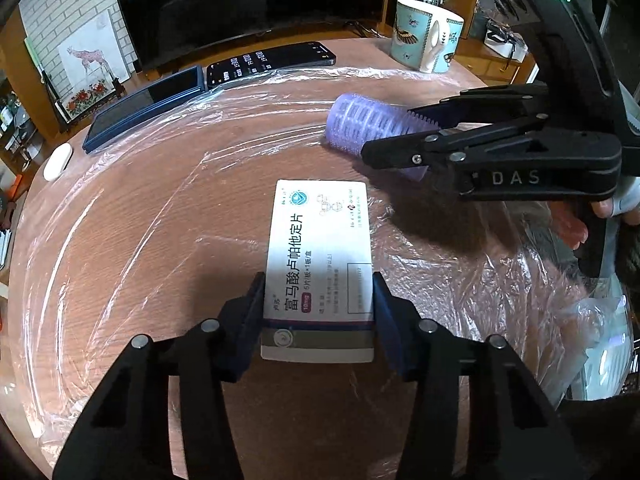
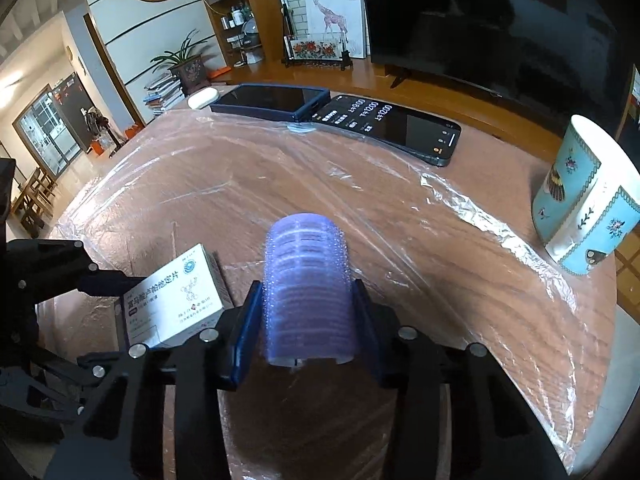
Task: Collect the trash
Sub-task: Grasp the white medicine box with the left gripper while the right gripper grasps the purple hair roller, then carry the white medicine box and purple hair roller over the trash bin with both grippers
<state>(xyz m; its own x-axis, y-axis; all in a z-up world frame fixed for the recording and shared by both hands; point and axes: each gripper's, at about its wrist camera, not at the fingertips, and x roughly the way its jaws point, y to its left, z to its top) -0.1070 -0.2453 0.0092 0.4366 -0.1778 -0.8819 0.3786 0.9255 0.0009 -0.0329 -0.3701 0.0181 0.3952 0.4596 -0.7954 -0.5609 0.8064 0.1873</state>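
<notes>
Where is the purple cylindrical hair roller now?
The purple cylindrical hair roller lies between the right gripper pads on the plastic-covered table, right of the white medicine box.

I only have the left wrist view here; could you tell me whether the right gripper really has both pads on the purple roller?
Observer: Yes, the right gripper is shut on the purple hair roller, one pad on each side.
Operator: Thanks. Is anything standing close beyond the roller?
Observer: No, only plastic film lies beyond it; the mug stands off towards the table's edge.
Operator: And my box?
Observer: The left gripper is shut on the medicine box, which lies beside the roller, apart from it.
</notes>
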